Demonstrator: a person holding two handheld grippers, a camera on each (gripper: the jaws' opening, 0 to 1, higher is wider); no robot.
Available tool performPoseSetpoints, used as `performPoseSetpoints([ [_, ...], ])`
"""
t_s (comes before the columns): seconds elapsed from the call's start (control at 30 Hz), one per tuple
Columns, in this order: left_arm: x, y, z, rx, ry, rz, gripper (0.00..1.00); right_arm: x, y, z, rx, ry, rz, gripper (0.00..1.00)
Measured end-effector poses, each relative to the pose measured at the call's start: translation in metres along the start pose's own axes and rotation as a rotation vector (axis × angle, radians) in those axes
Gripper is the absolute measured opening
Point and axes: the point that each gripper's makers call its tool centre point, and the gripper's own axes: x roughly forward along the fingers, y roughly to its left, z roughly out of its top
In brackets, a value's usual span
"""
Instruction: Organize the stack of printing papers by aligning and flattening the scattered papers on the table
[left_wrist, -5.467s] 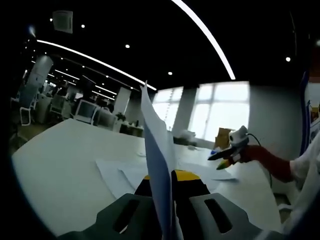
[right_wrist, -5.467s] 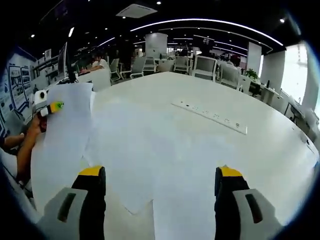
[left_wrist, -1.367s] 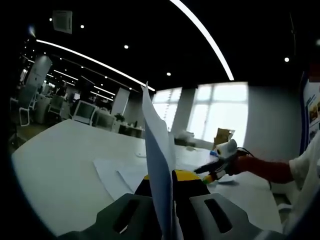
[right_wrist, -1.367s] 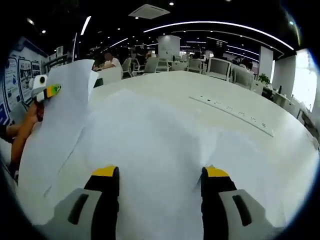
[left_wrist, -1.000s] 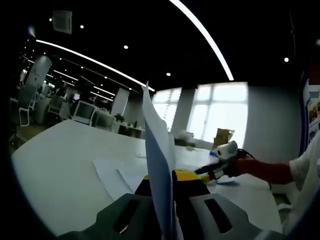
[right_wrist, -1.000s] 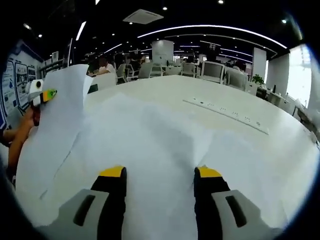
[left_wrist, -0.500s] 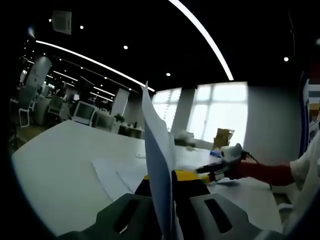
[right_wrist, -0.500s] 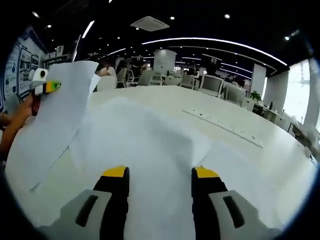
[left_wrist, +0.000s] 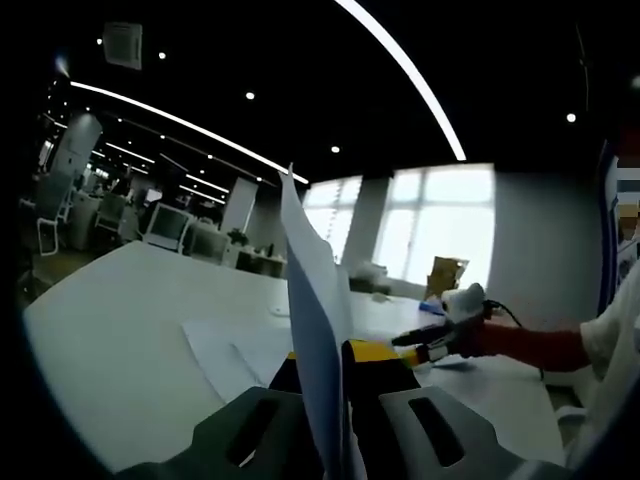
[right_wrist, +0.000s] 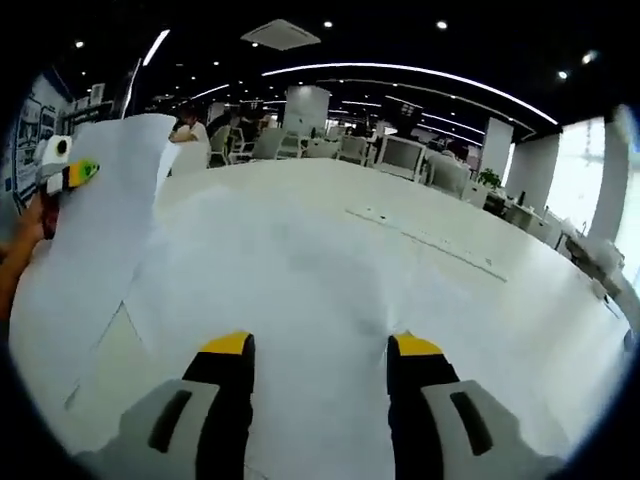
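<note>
In the left gripper view we find the left gripper (left_wrist: 322, 352), its yellow-tipped jaws clamped on a thin white paper sheet (left_wrist: 312, 300) standing edge-on up the frame centre. More loose white sheets (left_wrist: 235, 345) lie flat on the white table (left_wrist: 110, 310) at left of centre. In the right gripper view, the right gripper (right_wrist: 318, 345) at lower centre has its jaws partly apart over the sheets, gripping nothing we can see.
</note>
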Motion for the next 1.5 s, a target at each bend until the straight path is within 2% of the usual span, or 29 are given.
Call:
performPoseSetpoints([
  [0.13, 0.000, 0.001, 0.001, 0.001, -0.001, 0.000, 0.06, 0.001, 0.005, -0.001, 0.028, 0.000, 0.037, 0.41],
  [0.2, 0.000, 0.002, 0.001, 0.001, 0.000, 0.001, 0.06, 0.002, 0.006, -0.003, 0.079, 0.003, 0.050, 0.41],
  [0.23, 0.001, 0.003, 0.001, 0.000, 0.000, 0.001, 0.06, 0.002, 0.004, -0.003, 0.071, -0.001, 0.052, 0.42],
  [0.3, 0.001, 0.003, 0.001, 0.002, 0.000, 0.001, 0.06, 0.001, -0.009, -0.004, 0.071, 0.002, -0.022, 0.53],
  [0.33, 0.001, 0.003, 0.001, 0.002, 0.001, 0.001, 0.06, 0.001, -0.016, -0.003, 0.056, -0.007, -0.058, 0.64],
  [0.37, 0.001, 0.003, 0.001, 0.003, 0.001, 0.002, 0.06, 0.000, -0.020, -0.003, 0.049, -0.015, -0.077, 0.70],
  [0.4, 0.001, 0.003, 0.001, 0.003, 0.001, 0.002, 0.06, 0.001, -0.019, -0.005, 0.057, -0.012, -0.066, 0.73],
  [0.47, 0.001, 0.003, 0.001, 0.003, 0.000, 0.002, 0.06, 0.003, -0.006, -0.008, 0.134, -0.009, 0.019, 0.64],
  [0.5, 0.001, 0.003, 0.001, 0.003, 0.000, 0.002, 0.06, 0.004, -0.007, -0.006, 0.148, -0.033, 0.015, 0.63],
  [0.57, 0.001, 0.003, 0.001, 0.003, 0.001, 0.003, 0.06, 0.003, -0.008, -0.009, 0.092, -0.024, 0.015, 0.59],
  [0.67, 0.001, 0.002, 0.000, 0.005, 0.004, 0.003, 0.06, 0.005, 0.002, -0.008, 0.069, -0.030, 0.058, 0.49],
  [1.0, 0.000, 0.000, -0.001, 0.006, 0.004, 0.004, 0.06, 0.006, 0.004, -0.005, 0.063, -0.033, 0.067, 0.47],
  [1.13, 0.000, 0.000, 0.000, 0.006, 0.004, 0.003, 0.06, 0.004, 0.009, 0.000, -0.034, -0.084, 0.070, 0.43],
  [1.2, 0.001, 0.001, 0.000, 0.006, 0.004, 0.004, 0.06, 0.003, 0.007, 0.002, -0.091, -0.098, 0.047, 0.34],
  [1.3, 0.001, 0.001, 0.000, 0.006, 0.004, 0.003, 0.06, 0.003, 0.011, 0.000, -0.035, -0.105, 0.071, 0.32],
  [1.4, 0.000, 0.001, -0.001, 0.007, 0.005, 0.005, 0.06, 0.003, 0.009, 0.001, -0.054, -0.111, 0.070, 0.20],
  [1.5, 0.001, 0.001, -0.001, 0.007, 0.004, 0.004, 0.06, 0.006, 0.007, 0.000, 0.055, -0.117, 0.099, 0.17],
])
